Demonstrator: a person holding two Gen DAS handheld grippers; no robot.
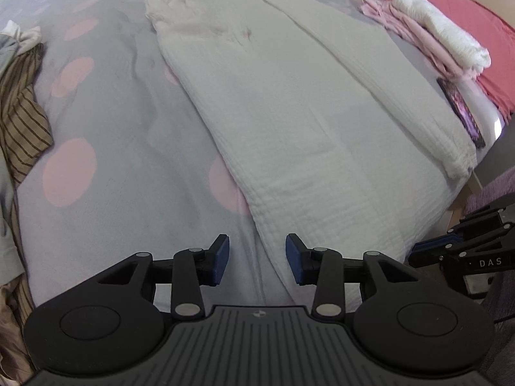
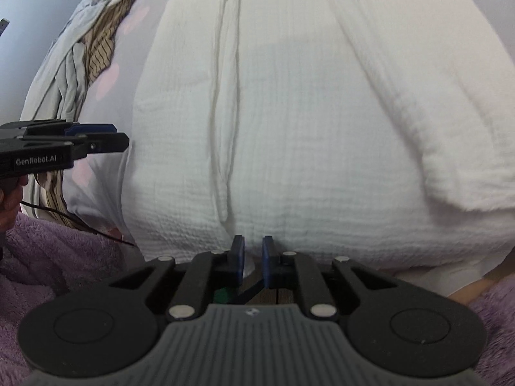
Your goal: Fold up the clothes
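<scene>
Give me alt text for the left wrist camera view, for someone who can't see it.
The open left gripper hovers over a white textured garment laid lengthwise on a grey bedspread with pink dots. Folded pink and white clothes are stacked far right, and a striped brown garment lies left.

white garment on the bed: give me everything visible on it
The white garment looks like crinkled, gauze-like cotton, off-white, laid mostly flat and lengthwise on the grey, pink-dotted bedspread. One long side is folded over onto the body as a raised band; the far end is bunched. A lengthwise seam or placket shows in the right wrist view. The right gripper is nearly shut at its near hem, pinching a bit of white fabric. The left gripper is open, not touching.
</scene>
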